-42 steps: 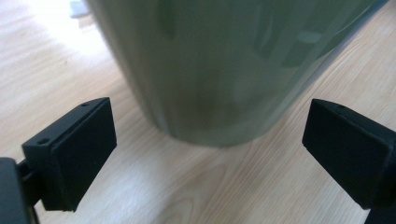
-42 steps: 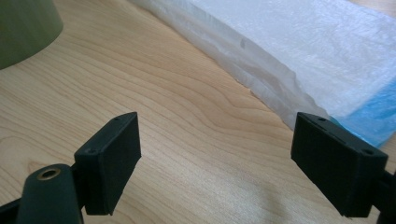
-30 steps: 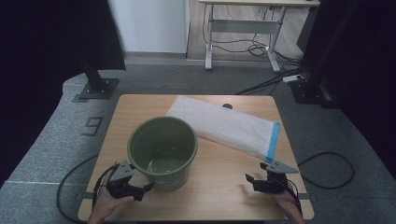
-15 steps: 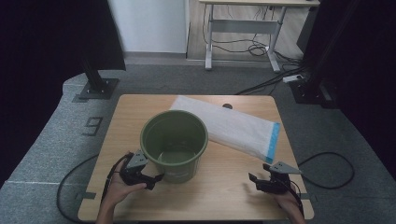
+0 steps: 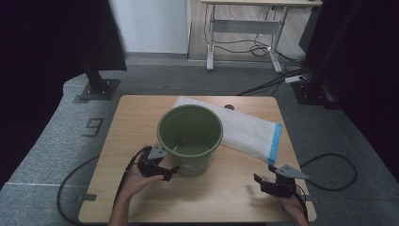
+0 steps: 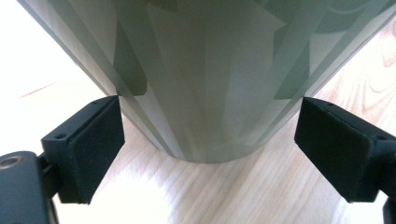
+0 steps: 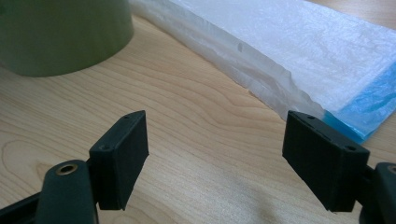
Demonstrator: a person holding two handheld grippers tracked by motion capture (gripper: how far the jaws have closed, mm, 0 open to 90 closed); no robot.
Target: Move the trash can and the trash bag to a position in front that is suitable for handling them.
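A green bucket (image 5: 189, 137) stands upright in the middle of the wooden table (image 5: 136, 117). My left gripper (image 5: 168, 173) is open and pressed close against the bucket's lower left side; in the left gripper view the bucket wall (image 6: 205, 79) bulges between the two spread jaws. A white bag with a blue end (image 5: 247, 132) lies flat behind and right of the bucket. My right gripper (image 5: 261, 182) hovers open near the table's front right corner, jaws apart over bare wood, the bag (image 7: 299, 60) ahead of it and the bucket (image 7: 60, 32) at its far left.
The table sits on grey carpet, with a black stand base (image 5: 96, 89) at the back left and a white desk frame with cables (image 5: 244, 28) behind. Cables trail from both grippers across the floor (image 5: 329, 174).
The bucket has slid right toward the table's middle, with my left gripper following against its side. My right gripper has barely shifted.
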